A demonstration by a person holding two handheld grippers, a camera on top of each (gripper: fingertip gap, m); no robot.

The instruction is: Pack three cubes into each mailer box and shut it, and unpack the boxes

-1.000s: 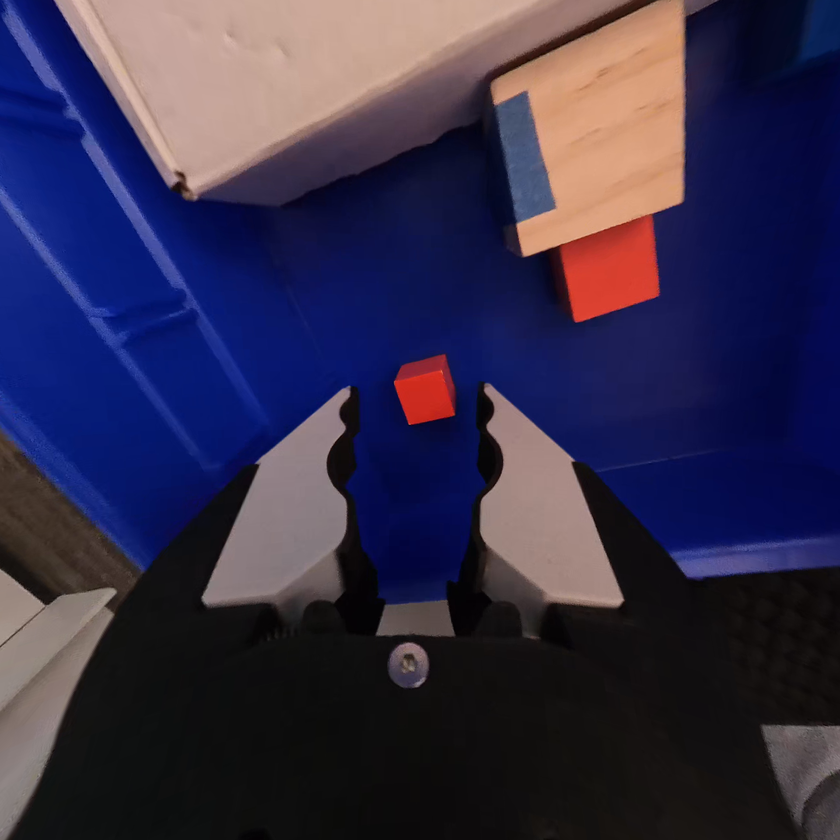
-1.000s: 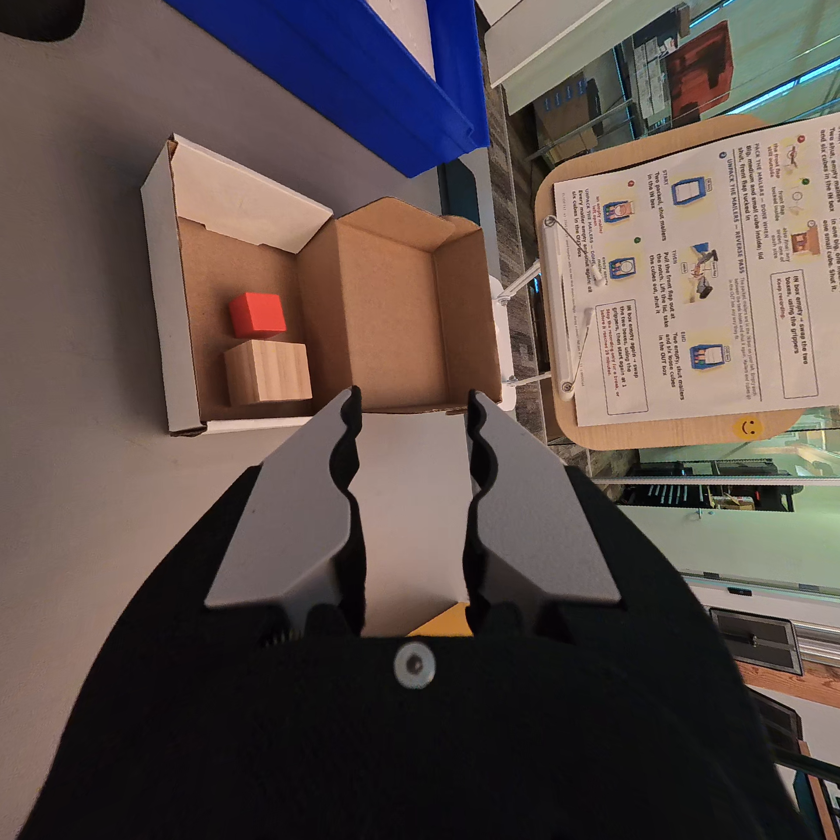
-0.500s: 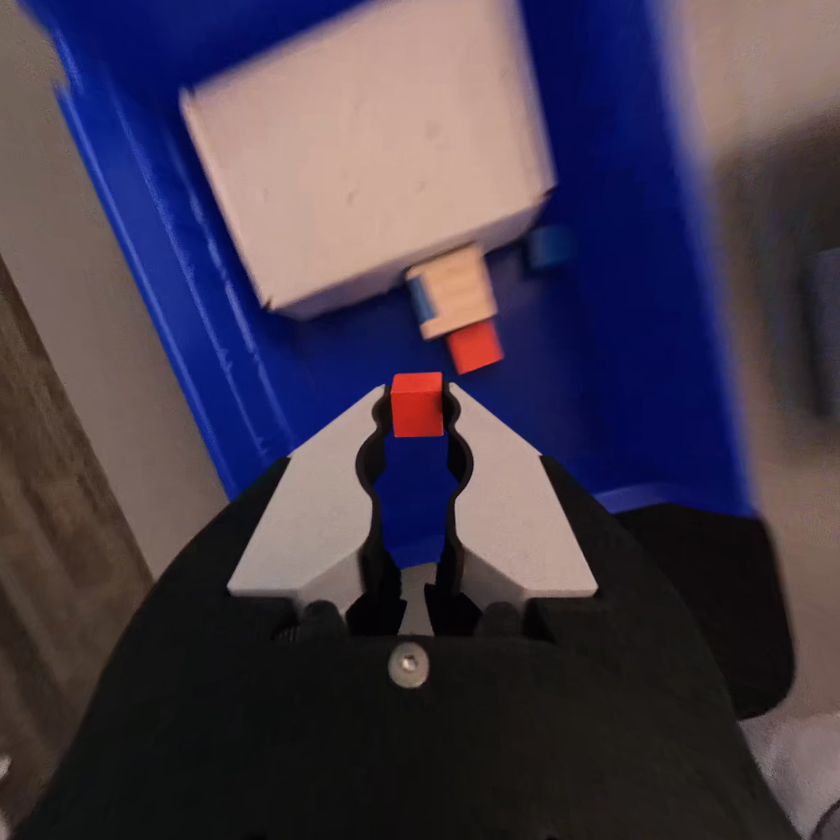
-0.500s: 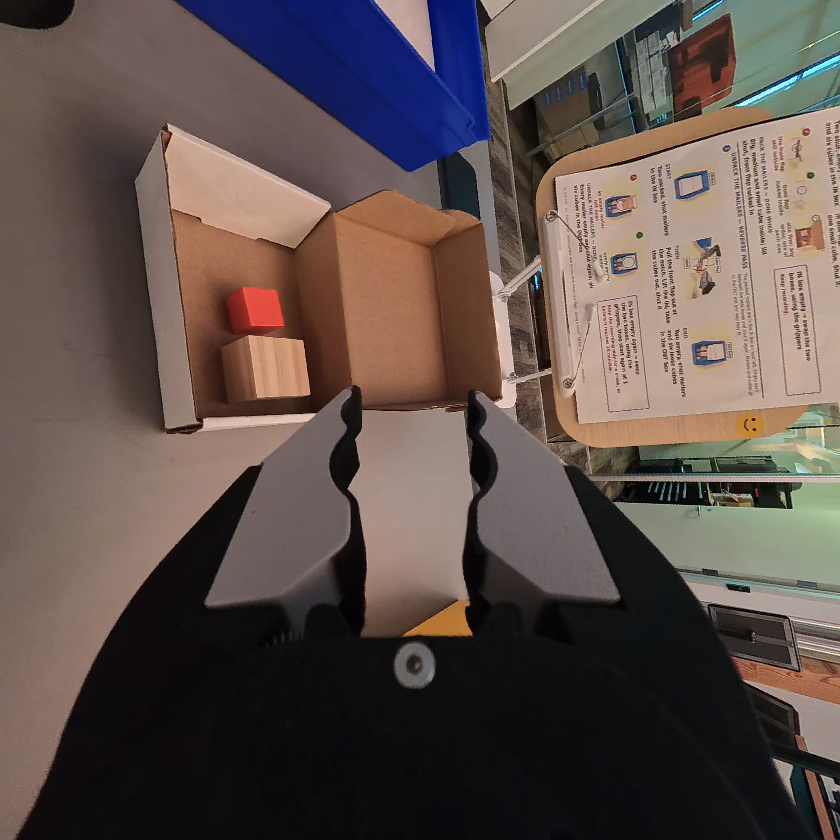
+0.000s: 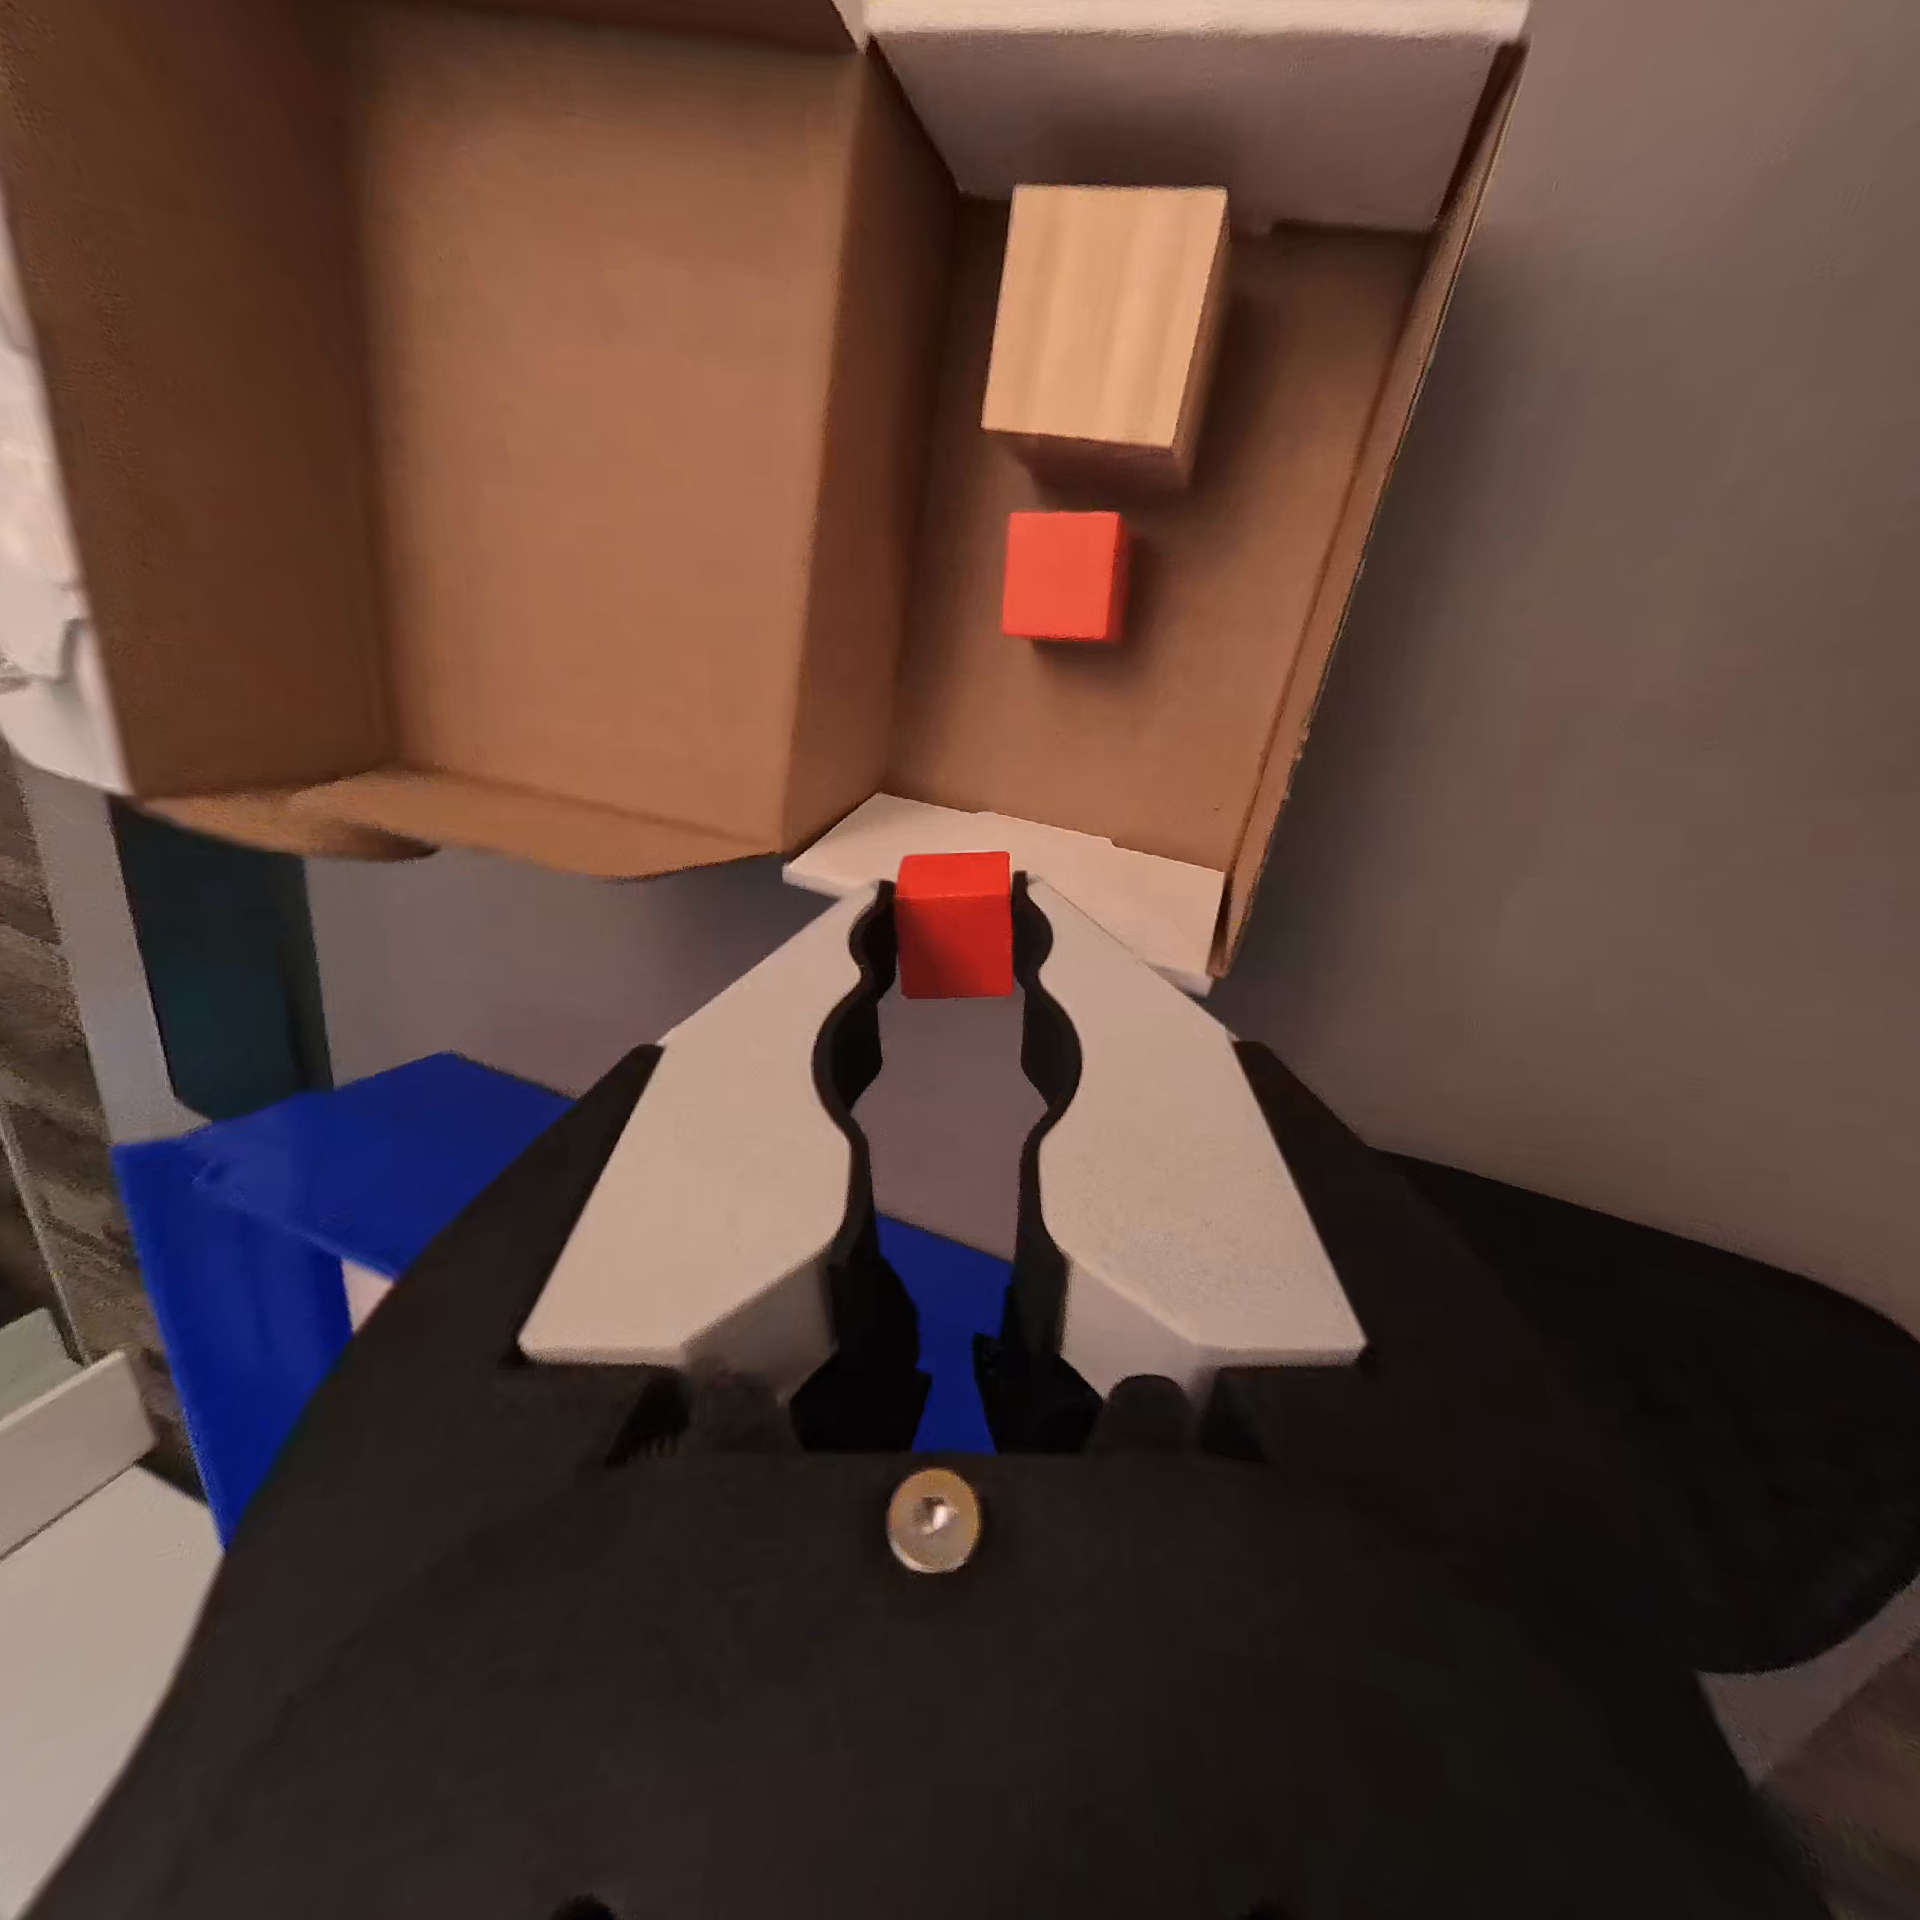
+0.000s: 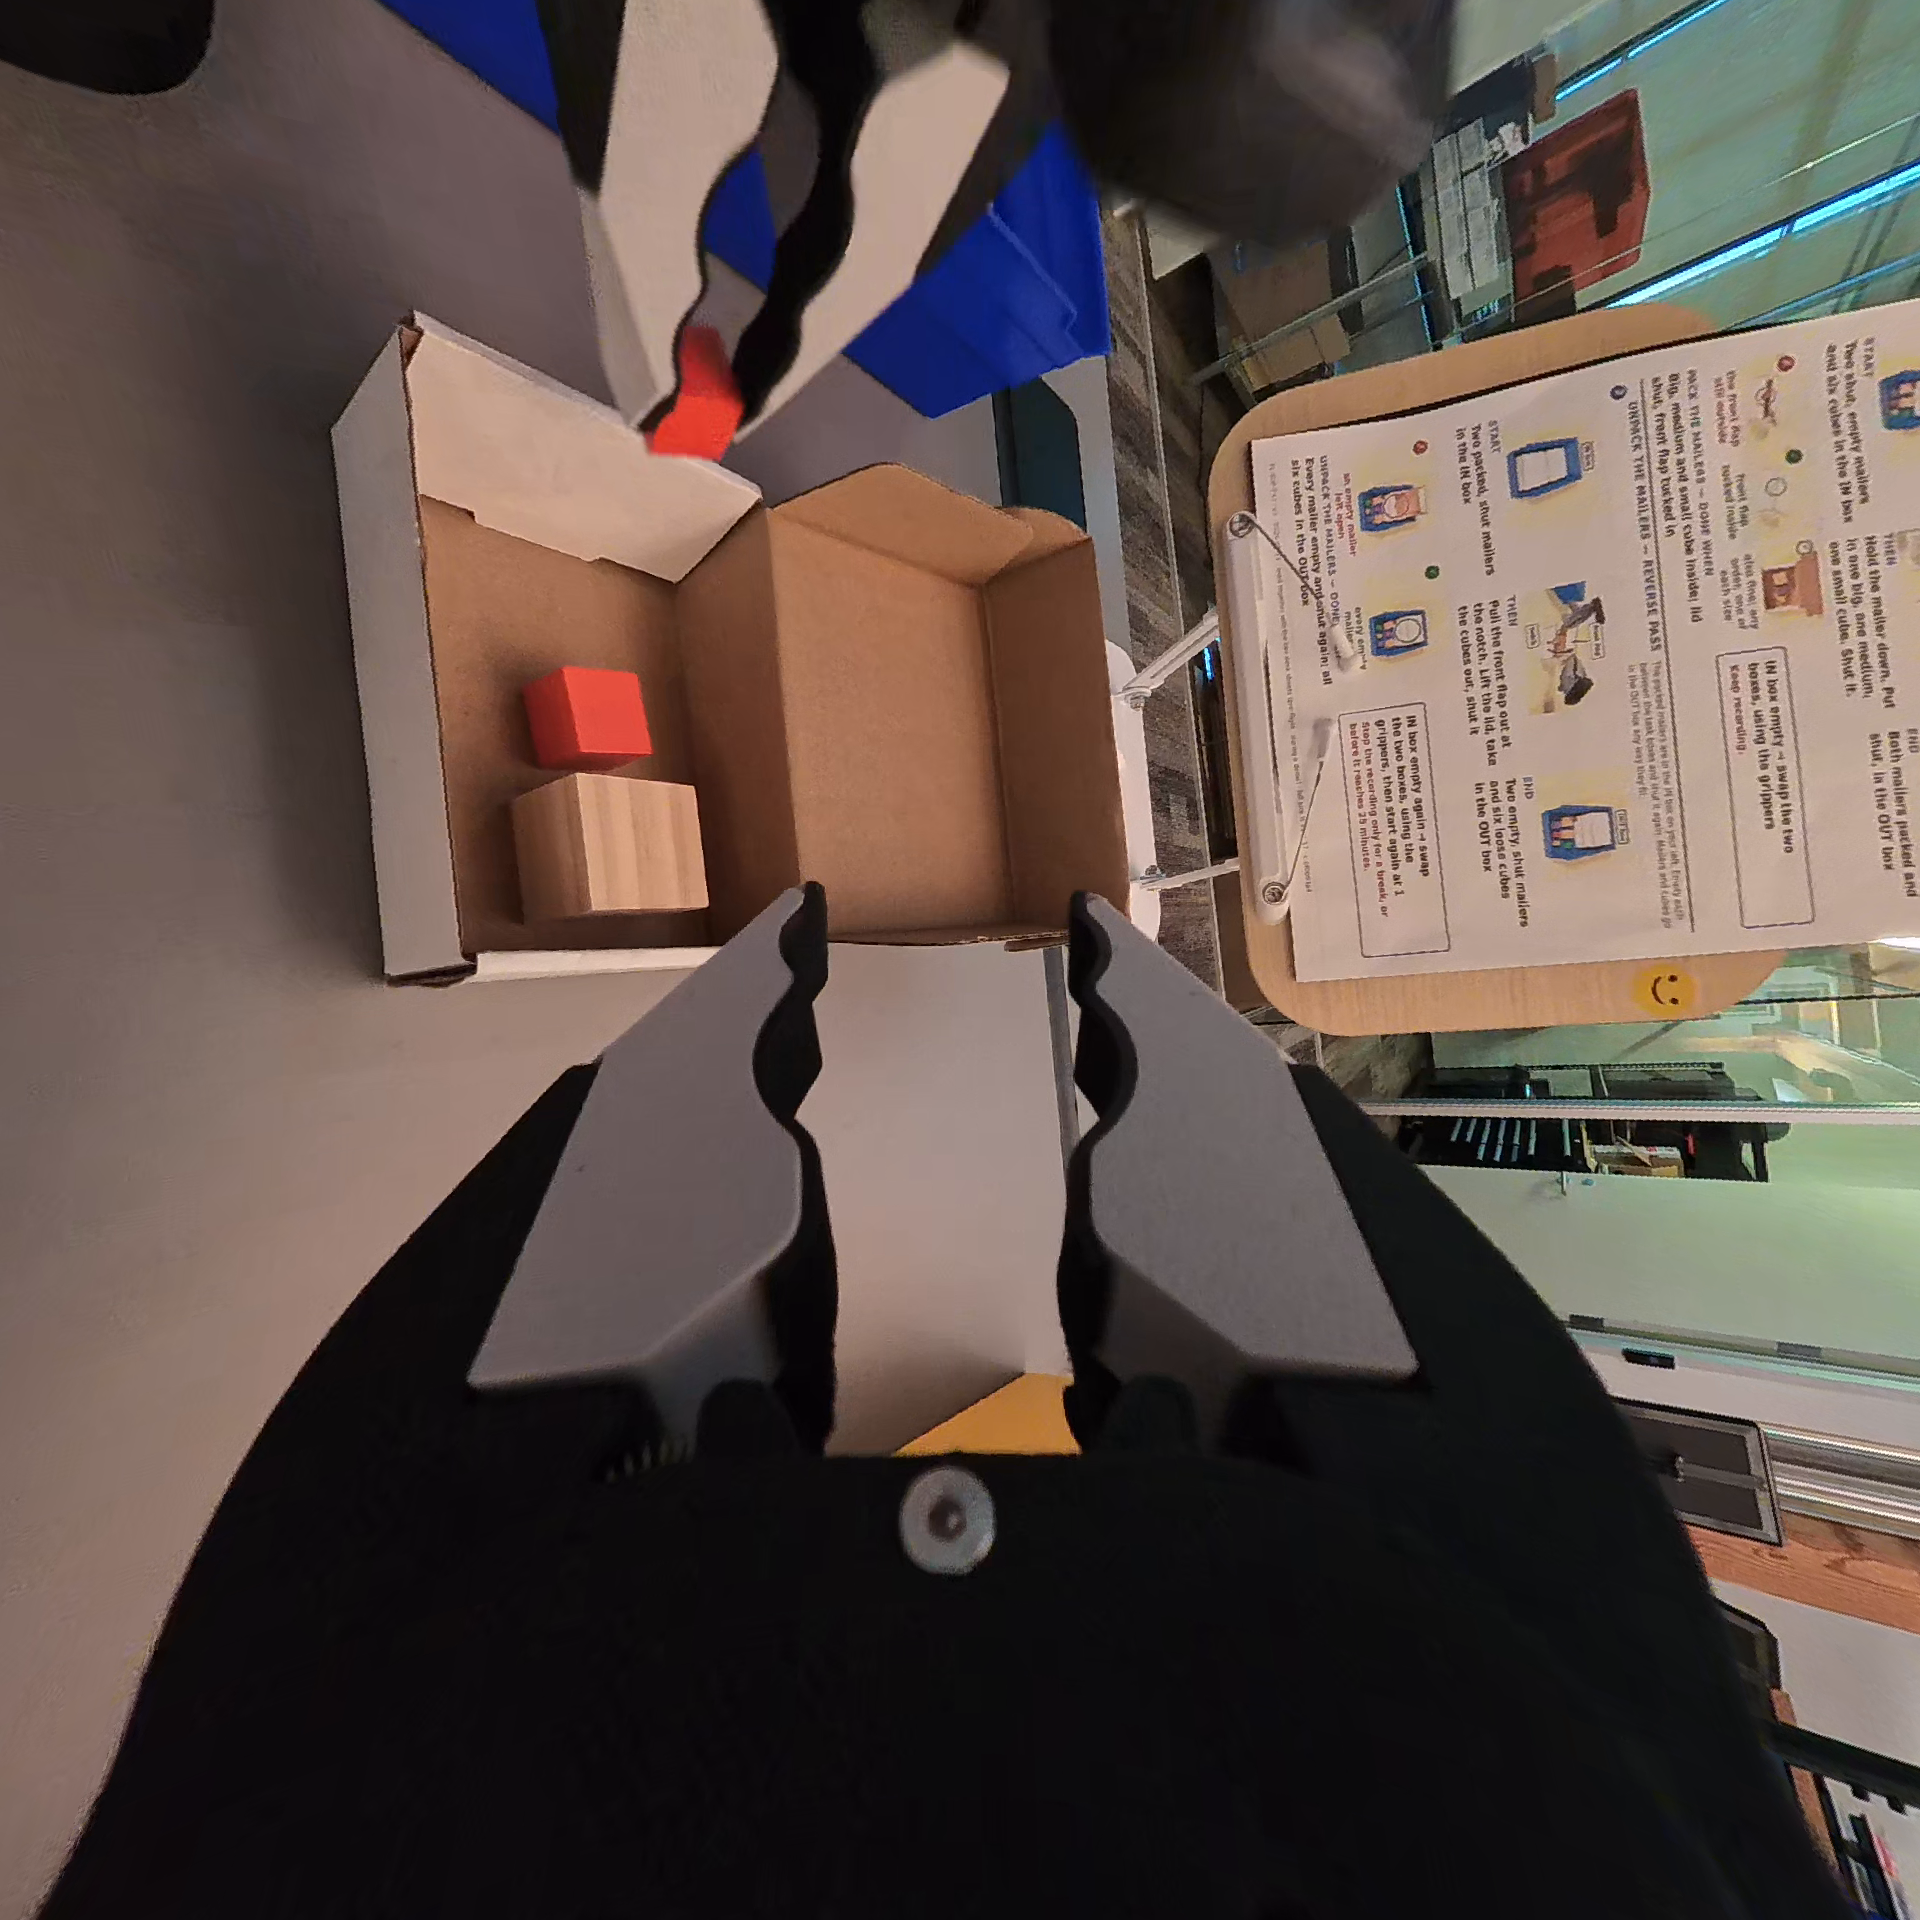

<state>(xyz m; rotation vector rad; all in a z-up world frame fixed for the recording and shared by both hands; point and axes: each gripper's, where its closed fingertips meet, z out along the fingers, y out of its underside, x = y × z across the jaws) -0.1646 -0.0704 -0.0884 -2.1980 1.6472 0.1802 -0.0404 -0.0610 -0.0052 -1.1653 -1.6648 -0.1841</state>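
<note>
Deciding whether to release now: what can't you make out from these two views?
- Blue bin contents: left wrist view, hidden by the left gripper; cut off in right wrist view.
- Small red cube height over the mailer box: neither view settles it.
- Box floor near its wall: left wrist view, fingers cover it.

A lab or test workspace in an office-like building. A plain grey worktop [image 6: 208,1039] carries a blue plastic bin [image 6: 997,301]. At three o'clock in the right wrist view stands a wooden clipboard [image 6: 1351,997] with a printed instruction sheet [image 6: 1579,665], and beyond it glass partitions [image 6: 1662,1091] and stacked cardboard cartons [image 6: 1278,301].
</note>
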